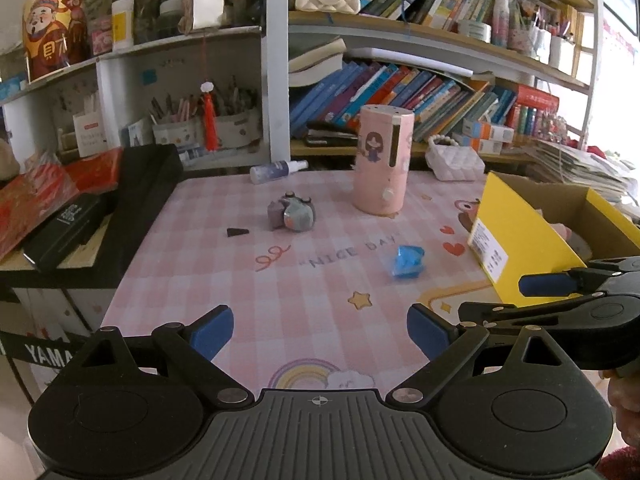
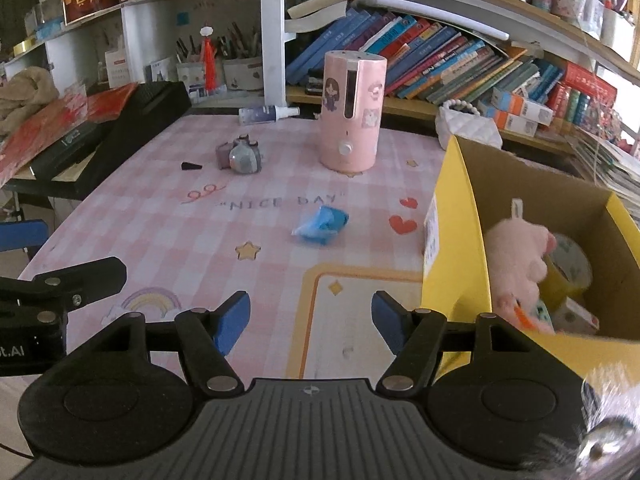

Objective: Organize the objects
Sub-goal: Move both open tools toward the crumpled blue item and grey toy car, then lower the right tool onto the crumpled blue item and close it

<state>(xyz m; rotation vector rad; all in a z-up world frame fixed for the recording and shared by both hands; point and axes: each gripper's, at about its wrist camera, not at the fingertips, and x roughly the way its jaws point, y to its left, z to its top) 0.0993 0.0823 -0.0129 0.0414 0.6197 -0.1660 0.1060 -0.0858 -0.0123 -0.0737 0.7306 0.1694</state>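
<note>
Both grippers hover over the pink table mat (image 1: 224, 280), holding nothing.

Left gripper (image 1: 320, 334) and right gripper (image 2: 311, 322) fingers spread; blue crumpled item (image 2: 322, 222), perhaps plastic, at twelve o'clock; yellow box (image 2: 452, 216) at two.

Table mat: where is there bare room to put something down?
Free: the near mat between the blue crumpled item and the fingers. Crowded: the yellow box, already holding a pink plush, and the black case side.
</note>
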